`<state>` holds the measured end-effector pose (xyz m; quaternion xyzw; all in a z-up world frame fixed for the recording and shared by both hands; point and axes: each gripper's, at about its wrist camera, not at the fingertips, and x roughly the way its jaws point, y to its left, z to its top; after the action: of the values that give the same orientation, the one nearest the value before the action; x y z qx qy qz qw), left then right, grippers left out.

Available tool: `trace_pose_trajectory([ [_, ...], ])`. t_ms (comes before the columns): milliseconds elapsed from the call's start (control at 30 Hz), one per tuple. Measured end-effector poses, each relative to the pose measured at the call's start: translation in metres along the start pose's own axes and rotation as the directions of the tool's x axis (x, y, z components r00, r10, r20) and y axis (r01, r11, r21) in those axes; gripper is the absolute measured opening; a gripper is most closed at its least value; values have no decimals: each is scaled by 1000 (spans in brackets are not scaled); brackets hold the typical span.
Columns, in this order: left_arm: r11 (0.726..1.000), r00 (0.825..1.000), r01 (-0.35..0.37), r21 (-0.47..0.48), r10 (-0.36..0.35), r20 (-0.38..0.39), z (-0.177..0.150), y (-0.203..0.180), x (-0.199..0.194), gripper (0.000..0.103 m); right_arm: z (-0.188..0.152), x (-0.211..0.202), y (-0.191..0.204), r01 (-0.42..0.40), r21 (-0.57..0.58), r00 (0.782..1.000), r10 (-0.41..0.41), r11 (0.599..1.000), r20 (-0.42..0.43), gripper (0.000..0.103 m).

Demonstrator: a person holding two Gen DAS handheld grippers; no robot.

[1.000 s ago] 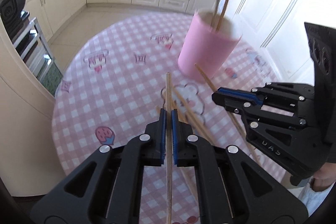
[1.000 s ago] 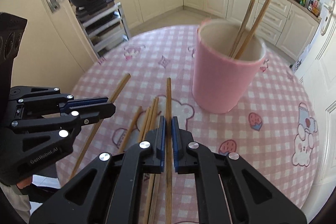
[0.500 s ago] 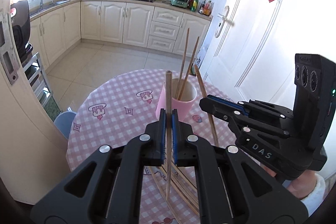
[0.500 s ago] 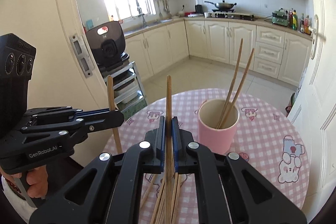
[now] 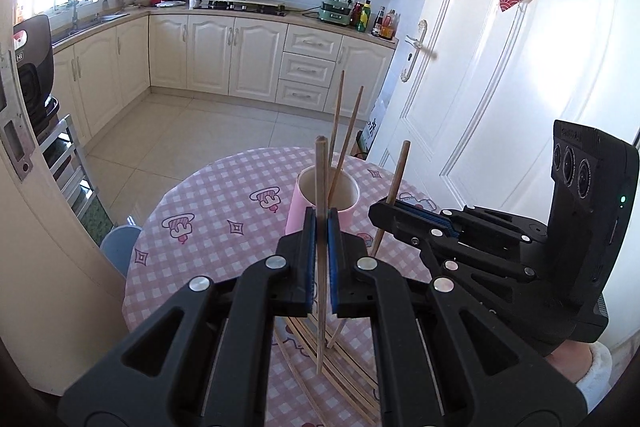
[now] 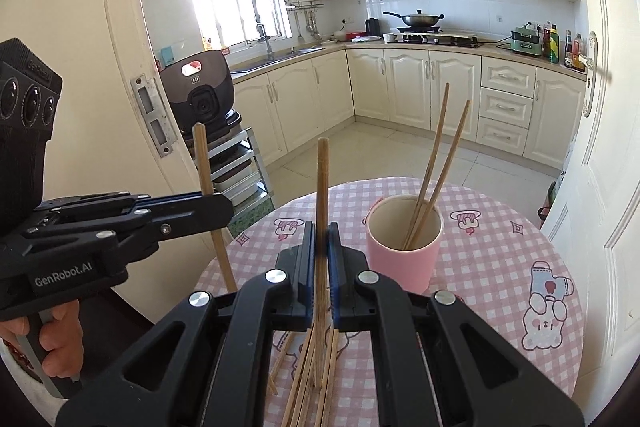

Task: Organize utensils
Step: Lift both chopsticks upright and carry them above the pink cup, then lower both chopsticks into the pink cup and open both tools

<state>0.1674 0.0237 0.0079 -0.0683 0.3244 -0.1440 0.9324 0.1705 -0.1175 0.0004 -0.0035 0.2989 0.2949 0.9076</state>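
Note:
My left gripper is shut on one wooden chopstick, held upright above the table. Beside it on the right, my right gripper holds a second chopstick, tilted slightly. In the right wrist view the right gripper is shut on its upright chopstick, and the left gripper grips its own chopstick. The pink cup stands ahead on the table, and two chopsticks lean in it. Several loose chopsticks lie below the grippers.
The round table has a pink checked cloth. A white door is close on the right and a cream wall panel on the left. A black appliance sits on a rack, and a blue stool is by the table.
Both grippers rose off the table, each carrying its chopstick, and tipped upward. The cup now sits farther below and ahead. Little moved in the last half second.

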Motion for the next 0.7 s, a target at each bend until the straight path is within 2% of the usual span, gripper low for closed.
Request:
trace_pose_trajectory([
  [167,1000,1000,8,3,-8,20,8,-5,3,5,6,-9,-1,8,-5,999,-8,1000,35,5],
  [333,1000,997,17,-1,-17,76,26,-11,5,5,22,-20,-5,35,-7,994,-35,999,99,5],
  [467,1000,993,-20,3,19,119,46,-15,8,5,37,-26,-13,40,10,988,-41,999,148,5],
  [600,999,982,-33,-5,33,185,68,-18,5,5,55,-36,-17,69,3,975,-69,998,214,5],
  [700,999,967,-38,-32,45,251,85,-19,3,5,68,-42,-21,93,6,961,-91,996,263,5],
])
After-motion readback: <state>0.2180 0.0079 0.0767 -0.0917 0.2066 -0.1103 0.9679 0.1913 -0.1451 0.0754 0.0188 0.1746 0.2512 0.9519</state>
